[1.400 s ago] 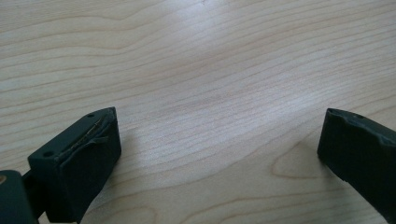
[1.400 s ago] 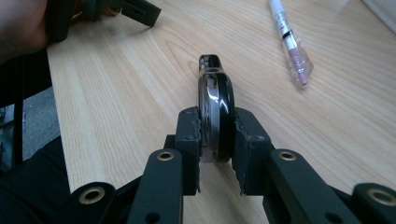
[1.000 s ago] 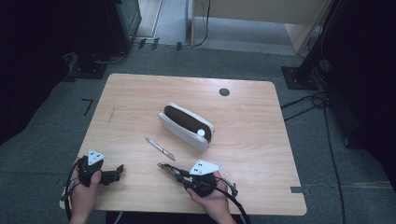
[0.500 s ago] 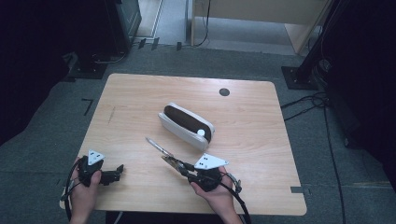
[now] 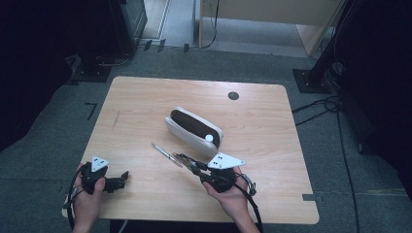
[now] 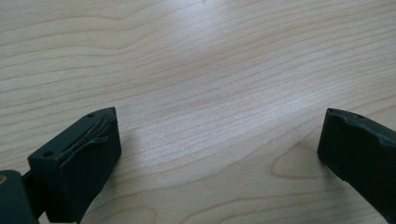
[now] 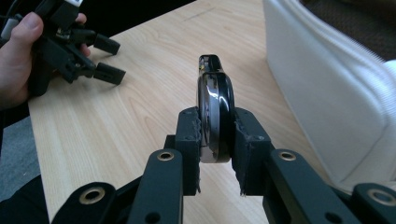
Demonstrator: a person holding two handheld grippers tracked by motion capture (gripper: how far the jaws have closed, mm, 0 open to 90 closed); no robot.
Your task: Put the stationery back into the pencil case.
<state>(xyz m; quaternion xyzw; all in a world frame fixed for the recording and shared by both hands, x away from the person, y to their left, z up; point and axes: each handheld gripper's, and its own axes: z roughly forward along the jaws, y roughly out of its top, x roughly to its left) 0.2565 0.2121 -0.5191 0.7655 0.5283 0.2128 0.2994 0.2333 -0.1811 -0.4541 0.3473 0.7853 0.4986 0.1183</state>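
One slim, glossy object point(image 7: 214, 116), dark with a silvery edge, is pinched edge-up between the jaws of the right gripper point(image 7: 214, 140); I cannot tell exactly what it is. It looks light, rigid and slick, so I judge a firm squeeze across its flat faces, near the middle, is the safest hold. From the high view it lies low over the table point(image 5: 145, 102), near the middle and just on the near side of the white pouch point(image 5: 193, 131), whose open top shows a dark lining. Over at the near left corner the left gripper point(image 5: 121, 179) is held with its jaws spread wide and empty above bare wood.
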